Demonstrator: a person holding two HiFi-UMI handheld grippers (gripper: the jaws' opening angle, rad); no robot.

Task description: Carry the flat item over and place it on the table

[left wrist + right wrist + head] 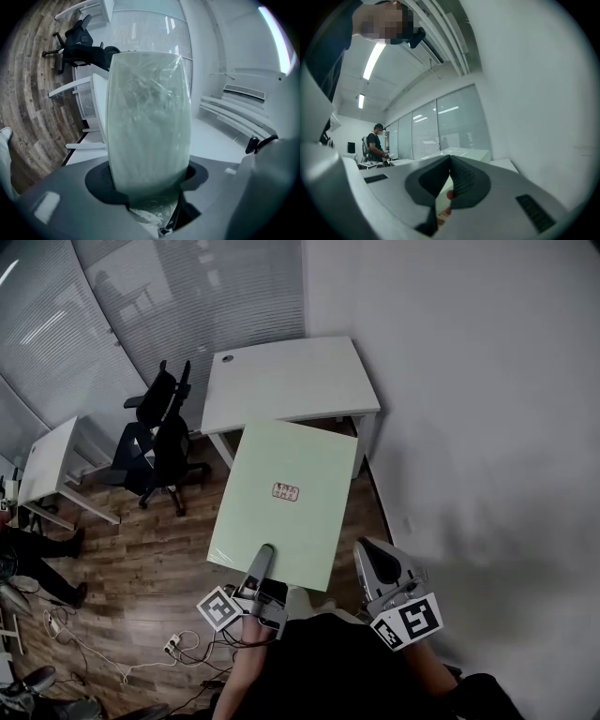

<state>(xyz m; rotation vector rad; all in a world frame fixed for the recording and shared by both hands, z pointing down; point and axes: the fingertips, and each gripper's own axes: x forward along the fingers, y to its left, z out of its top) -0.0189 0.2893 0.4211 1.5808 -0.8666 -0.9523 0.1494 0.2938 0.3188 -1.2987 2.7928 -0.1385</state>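
Item carried: a flat pale-green board [286, 521] wrapped in clear film [164, 84], with a small red label [285, 491] on its upper face.
Position of board: in the air above the wood floor [159, 549], face up and roughly level. In the head view its far edge meets the near edge of the white tabletop [291, 381]. I cannot tell whether it is over the tabletop yet, and it is not set down.
Left gripper [265, 554]: partly open and clamped across the board's near edge, one jaw above the face and one below. This is my carrying hold.
Reason for hold: gripping the near edge leaves the far edge free to lead onto the tabletop.
Right gripper [367, 554]: the jaws are drawn together with the tips meeting and nothing between them. It sits just beside the board's near right corner; I cannot confirm contact.
Judged role: a steadying guard at that corner, since the board reaches far out from a single clamp.
Surroundings: a black office chair [159, 442] stands left of the tabletop, and the wall [487, 427] is close on my right.
Stage, as judged: the carry is nearly complete and placing has not begun.
Risk: with a one-sided hold on slick film, the board may sag or twist.
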